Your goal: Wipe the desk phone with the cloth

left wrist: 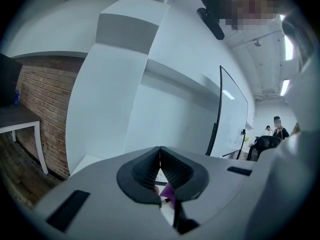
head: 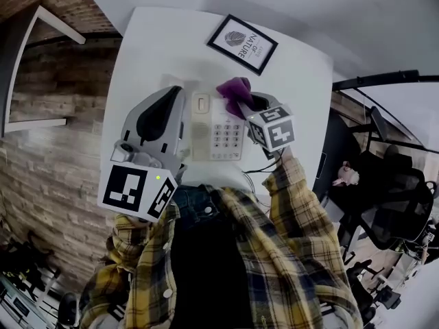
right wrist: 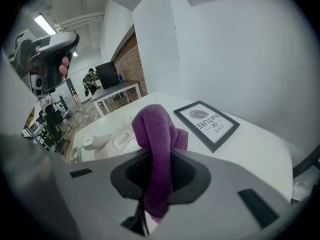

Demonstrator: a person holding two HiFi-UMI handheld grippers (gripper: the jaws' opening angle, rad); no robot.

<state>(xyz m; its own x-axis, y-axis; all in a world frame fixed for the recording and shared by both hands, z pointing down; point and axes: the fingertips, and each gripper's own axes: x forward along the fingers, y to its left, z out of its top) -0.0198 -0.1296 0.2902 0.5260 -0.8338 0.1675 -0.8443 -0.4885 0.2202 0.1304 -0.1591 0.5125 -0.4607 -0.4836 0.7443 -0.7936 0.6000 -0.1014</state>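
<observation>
The right hand-held gripper (right wrist: pixel 159 176) has its jaws pinched on a purple cloth (right wrist: pixel 152 124). The cloth stands up out of the jaws in a soft bunch, and a short tail hangs below them.

From the head view, this cloth (head: pixel 234 92) sits at the far right corner of a cream desk phone (head: pixel 218 132). It is just over that corner or resting on it – the pictures do not settle whether they touch.

The left hand-held gripper (head: pixel 175 93) is beside the phone's left edge, over the handset side. Its jaws (left wrist: pixel 160 170) are pressed together with nothing between them, and its own view looks up at a white wall.

The phone lies on a white table (head: pixel 158 46), with the person standing at the near edge. A black-framed picture (head: pixel 243 44) lies flat further back, well apart from the phone.

Judging from this, the cloth is in hand and has been brought to the phone – the wipe is at or near its start. The next move likely calls for pressing the bunch onto the phone's face. It would then be drawn across the keypad toward the handset, lightly enough that the phone does not slide.
</observation>
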